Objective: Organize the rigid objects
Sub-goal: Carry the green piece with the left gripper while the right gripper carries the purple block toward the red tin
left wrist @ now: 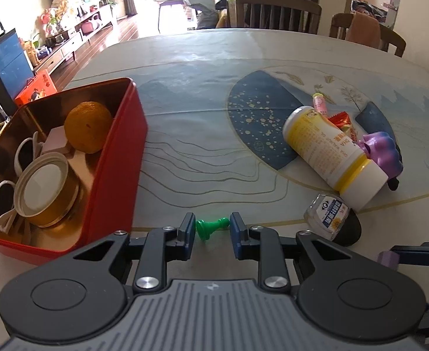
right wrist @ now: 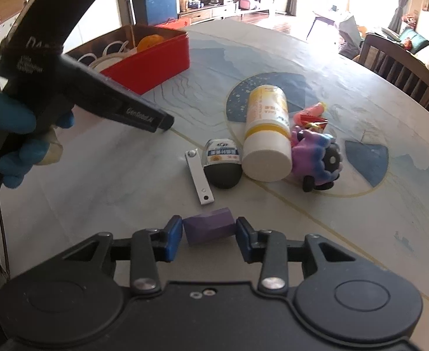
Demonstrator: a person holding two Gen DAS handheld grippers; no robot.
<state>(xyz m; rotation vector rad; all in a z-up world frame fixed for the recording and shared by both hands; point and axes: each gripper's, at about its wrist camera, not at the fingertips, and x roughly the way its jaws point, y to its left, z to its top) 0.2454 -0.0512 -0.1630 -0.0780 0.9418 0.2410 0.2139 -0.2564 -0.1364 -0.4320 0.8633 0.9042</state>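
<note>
My left gripper [left wrist: 212, 228] is shut on a small green chess pawn [left wrist: 211, 227], held sideways just above the table, right of the red tin box [left wrist: 118, 158]. The box holds an orange [left wrist: 88, 126], a round gold tin [left wrist: 46, 193], white rings and a pale block. My right gripper [right wrist: 209, 231] is shut on a purple block [right wrist: 208, 229] above the table's near side. The left gripper's body [right wrist: 68, 73] shows at the left of the right wrist view, held by a blue-gloved hand.
On the table lie a yellow-and-white bottle [left wrist: 331, 152], a small glass bottle with a black cap [left wrist: 330, 219], a purple toy [left wrist: 381, 149], snack wrappers [left wrist: 340, 120] and a white flat strip [right wrist: 200, 175]. Wooden chairs [left wrist: 276, 14] stand at the far edge.
</note>
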